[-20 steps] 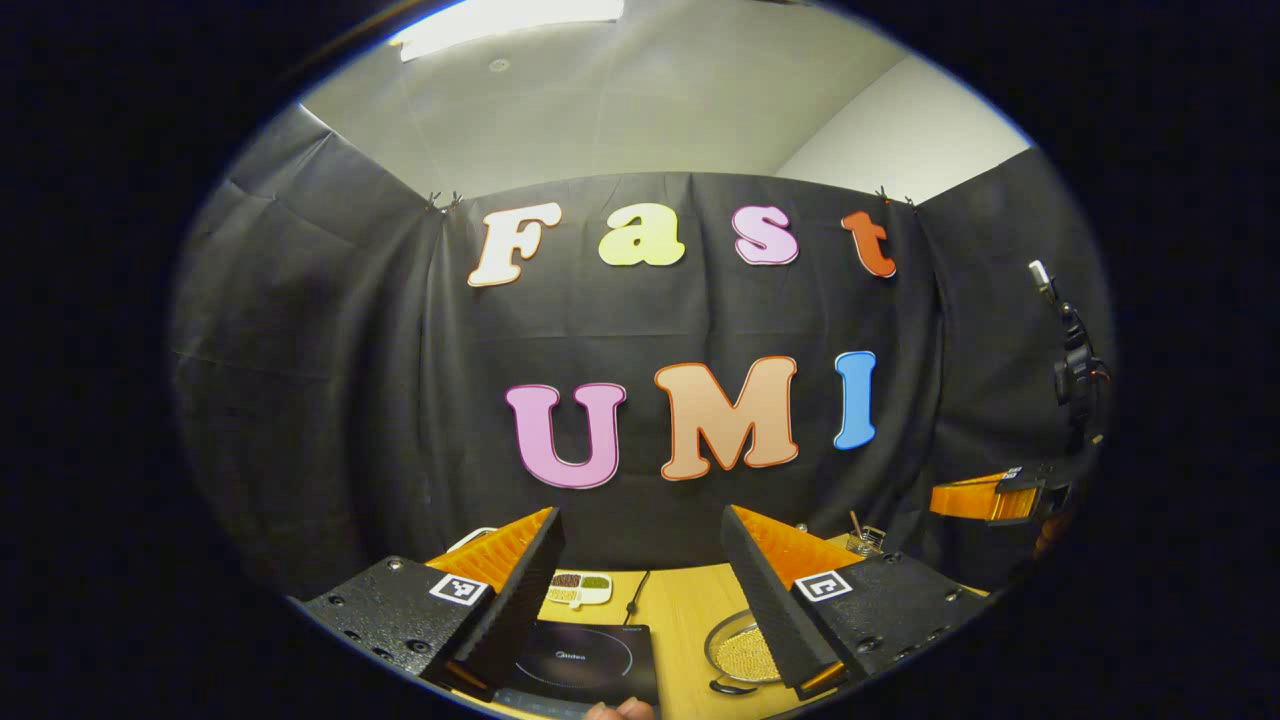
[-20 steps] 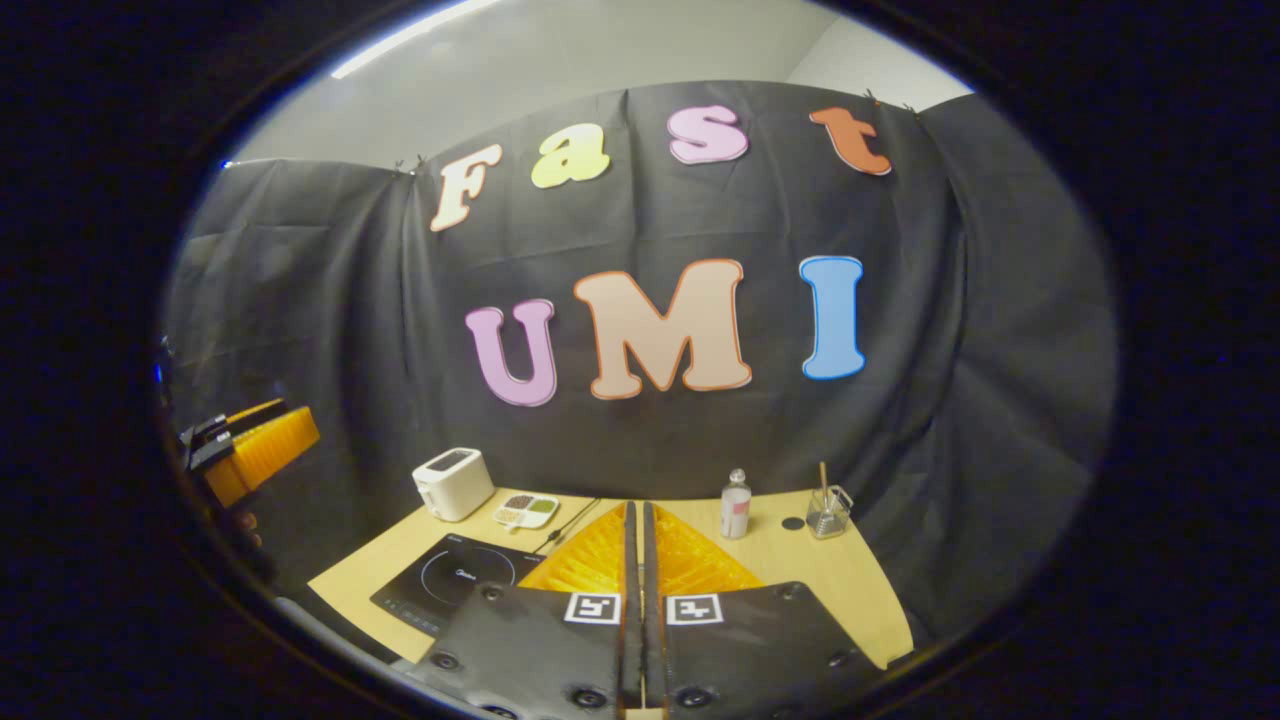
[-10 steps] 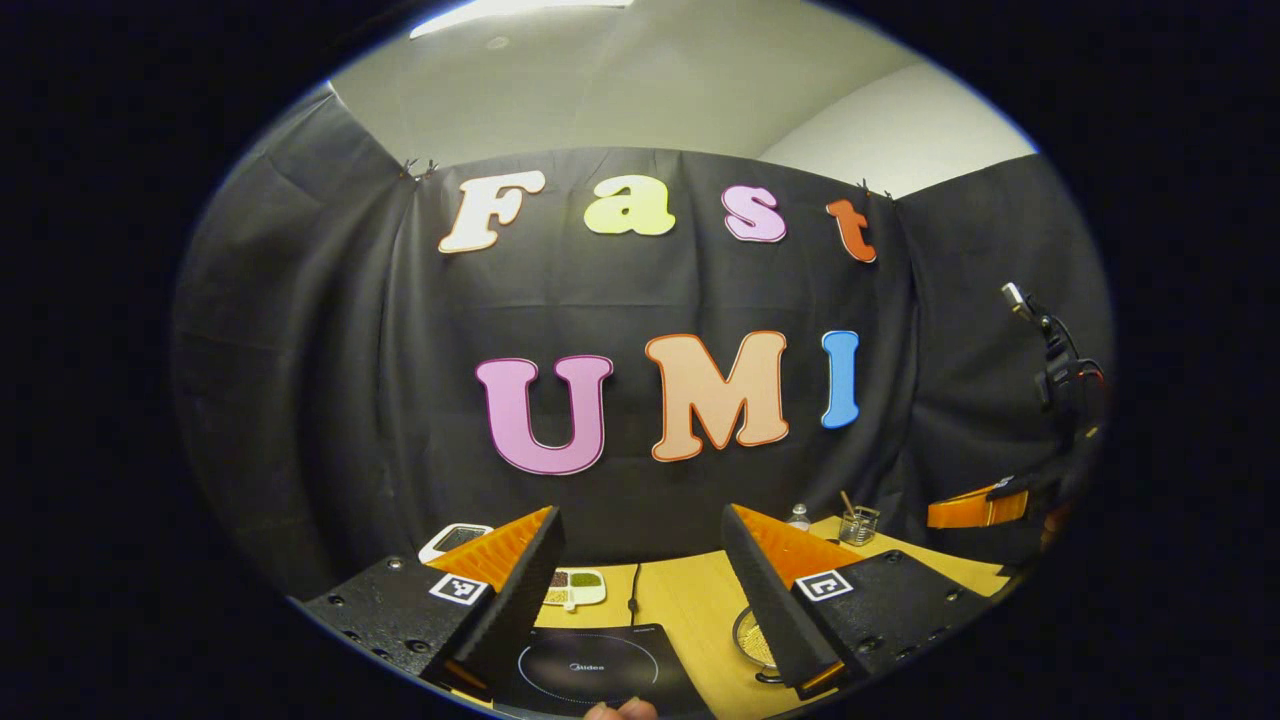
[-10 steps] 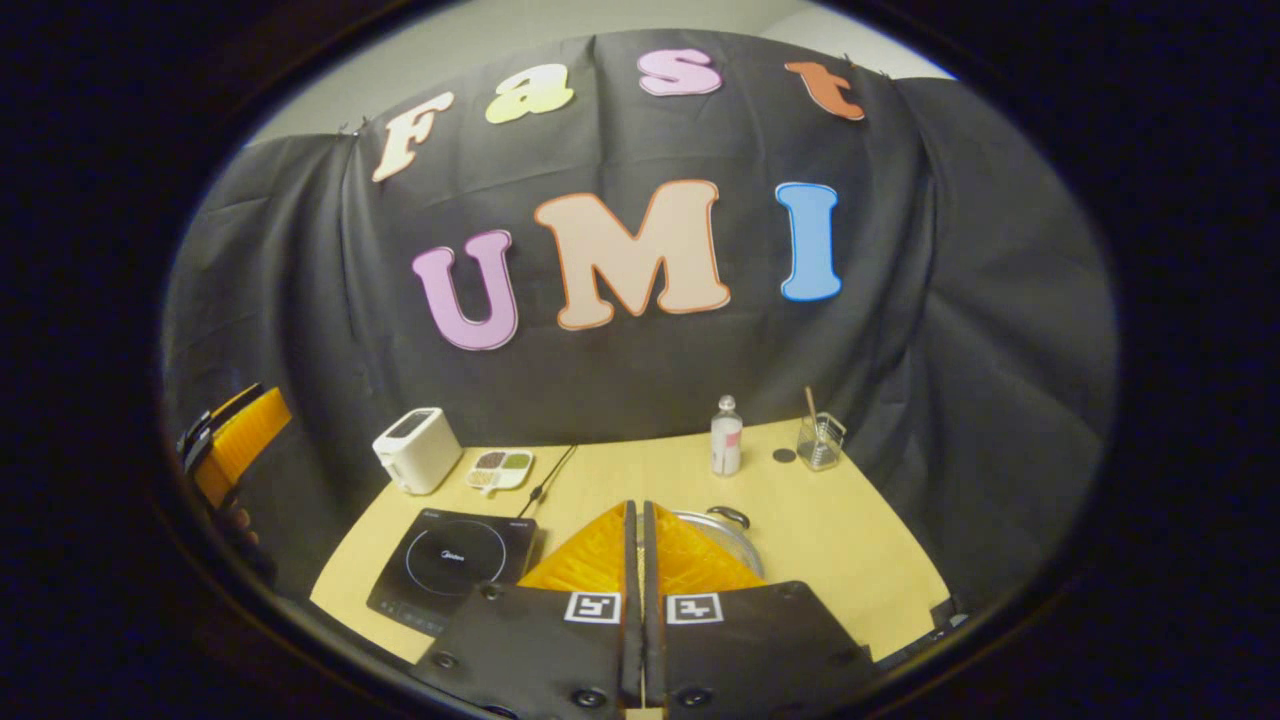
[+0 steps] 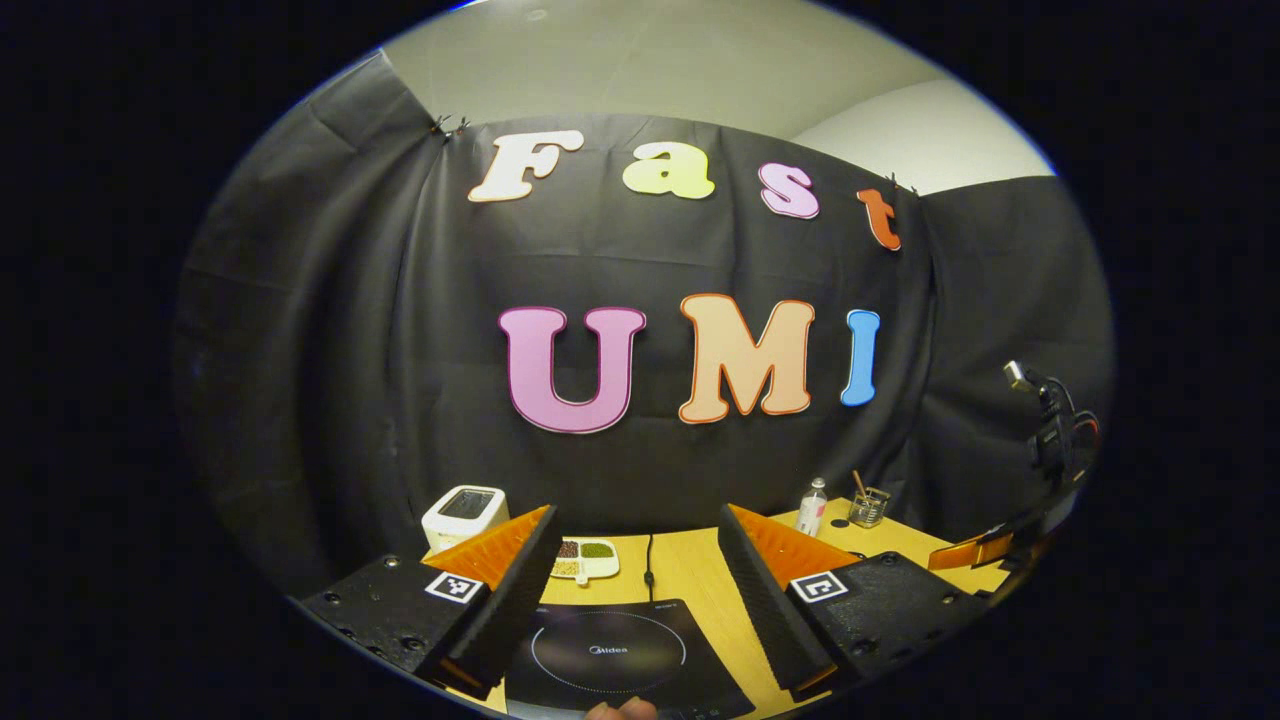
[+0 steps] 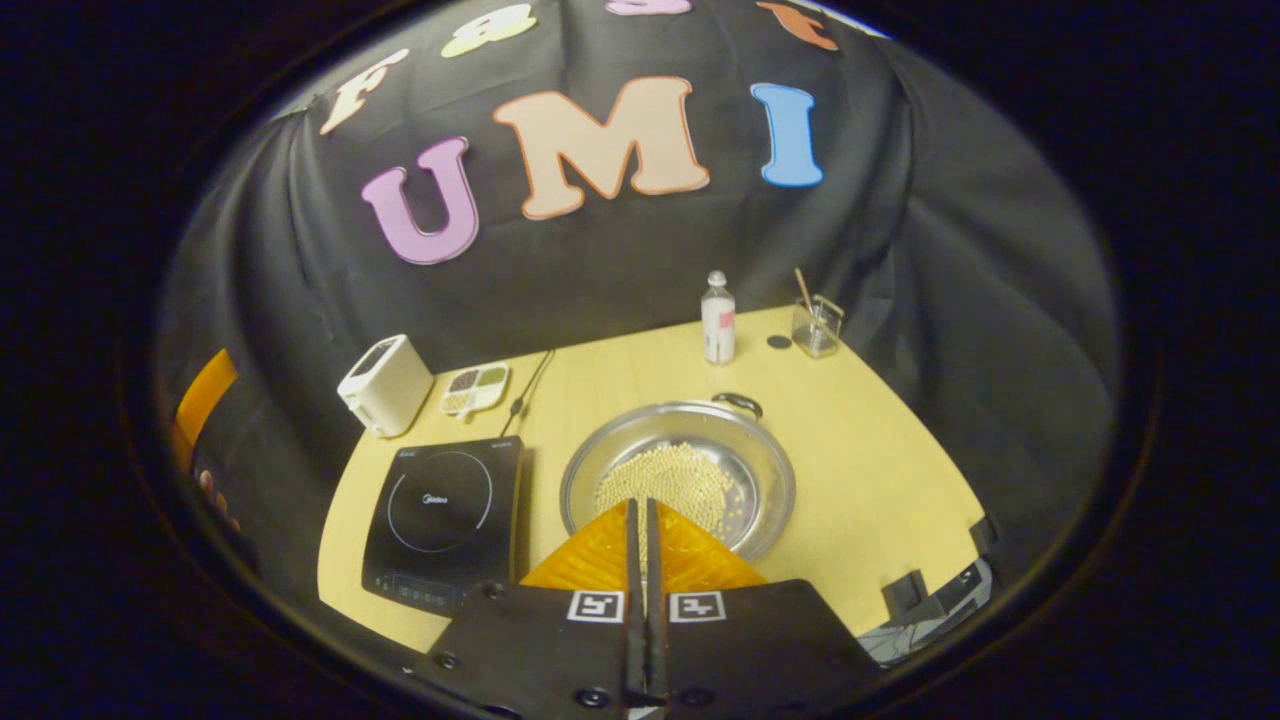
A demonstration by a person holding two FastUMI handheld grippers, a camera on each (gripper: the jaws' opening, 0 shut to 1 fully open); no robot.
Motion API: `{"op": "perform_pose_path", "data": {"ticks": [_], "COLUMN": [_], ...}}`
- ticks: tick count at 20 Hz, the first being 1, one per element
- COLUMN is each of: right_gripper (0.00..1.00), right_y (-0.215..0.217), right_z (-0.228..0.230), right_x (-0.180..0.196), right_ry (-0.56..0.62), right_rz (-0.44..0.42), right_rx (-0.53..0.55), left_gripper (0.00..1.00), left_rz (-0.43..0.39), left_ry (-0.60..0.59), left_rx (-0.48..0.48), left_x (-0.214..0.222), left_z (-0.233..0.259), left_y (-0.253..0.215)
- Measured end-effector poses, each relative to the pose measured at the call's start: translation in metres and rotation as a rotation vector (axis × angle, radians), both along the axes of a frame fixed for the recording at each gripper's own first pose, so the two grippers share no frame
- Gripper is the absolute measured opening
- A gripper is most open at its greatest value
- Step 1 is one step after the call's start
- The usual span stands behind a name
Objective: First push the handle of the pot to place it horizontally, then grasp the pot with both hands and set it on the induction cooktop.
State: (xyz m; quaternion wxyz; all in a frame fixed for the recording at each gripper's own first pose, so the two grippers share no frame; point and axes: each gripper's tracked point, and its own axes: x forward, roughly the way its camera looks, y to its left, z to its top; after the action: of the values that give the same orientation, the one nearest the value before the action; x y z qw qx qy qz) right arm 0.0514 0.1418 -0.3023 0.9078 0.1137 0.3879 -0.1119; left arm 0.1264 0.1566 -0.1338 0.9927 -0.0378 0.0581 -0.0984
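Observation:
A steel pot [image 6: 690, 425] with pale beans inside stands on the wooden table [image 6: 880, 470]. One dark loop handle [image 6: 738, 402] sits on its far rim, pointing toward the wall. The black induction cooktop [image 6: 445, 505] lies just left of the pot. My right gripper [image 6: 637, 505] is shut, empty, and hovers above the pot's near rim. My left gripper [image 5: 637, 515] is open with nothing between its fingers, held above the cooktop [image 5: 610, 655]. The right gripper [image 5: 975, 550] shows at the far right of the left gripper view.
A white toaster [image 6: 385, 385] and a small divided dish [image 6: 475, 388] stand at the back left. The cooktop's cord [image 6: 528, 385] runs toward the wall. A small bottle [image 6: 717, 320] and a glass with a stick [image 6: 817, 325] stand behind the pot.
Both views have tipped downward. The right gripper view now takes in the whole pot and more table. In the left gripper view the cooktop has grown and the pot has slid behind the right finger.

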Motion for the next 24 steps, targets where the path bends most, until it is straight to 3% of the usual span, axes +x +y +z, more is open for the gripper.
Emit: {"op": "perform_pose_path", "data": {"ticks": [4, 5, 8, 15, 24], "right_gripper": [0.02, 0.08, 0.0, 0.02, 0.0], "right_y": [0.006, 0.009, 0.013, 0.021, 0.035], "right_z": [-0.043, -0.054, -0.086, -0.142, -0.19], "right_x": [-0.012, -0.015, -0.034, -0.055, -0.053], "right_ry": [0.095, 0.12, 0.202, 0.328, 0.444], "right_rz": [0.022, 0.023, 0.013, -0.017, -0.15], "right_rx": [0.007, 0.018, 0.041, 0.089, 0.197], "left_gripper": [0.96, 0.96, 0.96, 0.96, 0.96], "left_rz": [0.035, 0.043, 0.055, 0.048, 0.075], "left_ry": [0.026, 0.037, 0.049, 0.057, 0.067], "left_rx": [0.0, -0.005, -0.012, -0.002, 0.016], "left_x": [0.001, 0.0, 0.0, -0.002, -0.007], "left_z": [-0.017, -0.02, -0.024, -0.029, -0.032], "left_y": [0.02, 0.024, 0.028, 0.026, 0.04]}}
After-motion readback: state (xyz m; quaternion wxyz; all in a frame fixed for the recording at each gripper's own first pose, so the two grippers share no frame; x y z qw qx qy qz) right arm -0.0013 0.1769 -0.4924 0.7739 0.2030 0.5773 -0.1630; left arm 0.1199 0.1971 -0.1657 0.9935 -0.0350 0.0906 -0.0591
